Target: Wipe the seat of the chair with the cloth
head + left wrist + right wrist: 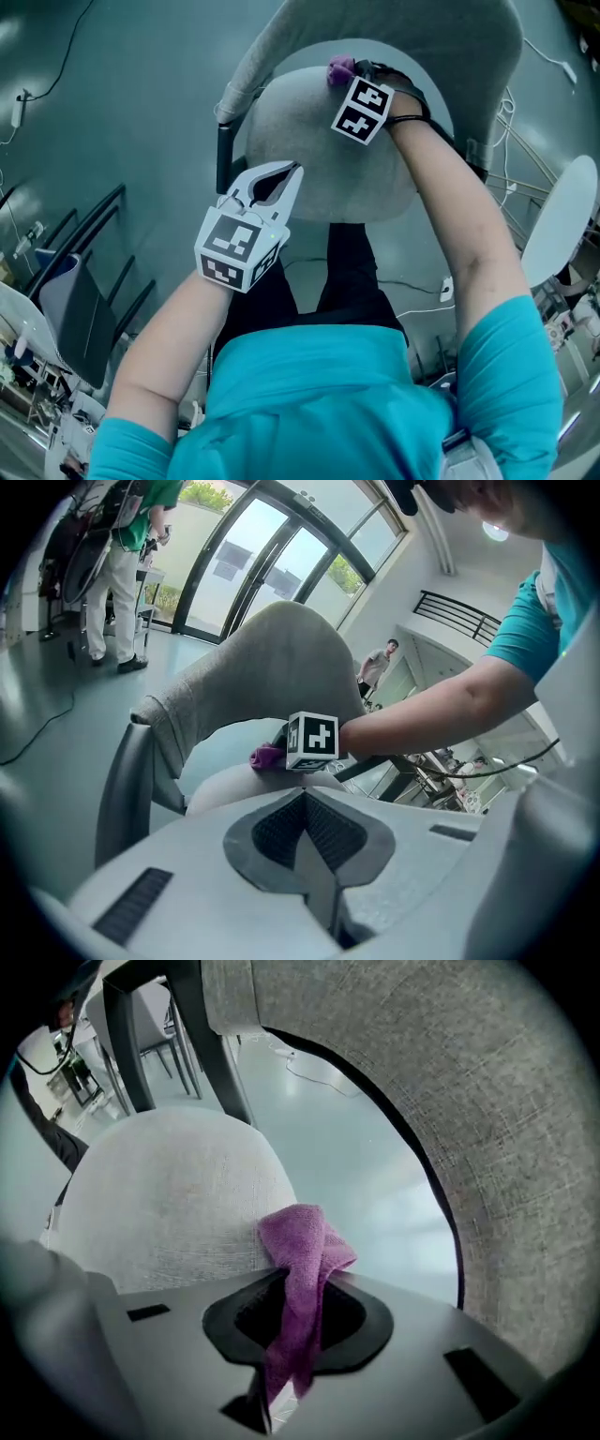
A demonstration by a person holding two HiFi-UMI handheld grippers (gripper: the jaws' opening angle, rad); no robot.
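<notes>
The chair has a round light-grey seat and a curved grey backrest. A purple cloth lies at the seat's far edge, by the gap under the backrest. My right gripper is shut on it, and the cloth bunches out past the jaws onto the seat. My left gripper hovers over the seat's near left part, shut with nothing in it. In the left gripper view its tips meet, with the right gripper's marker cube and the cloth beyond them.
A dark armrest post stands at the seat's left. Dark chairs are on the floor to the left, a white round piece of furniture to the right, and cables near it. Two people stand far off by glass doors.
</notes>
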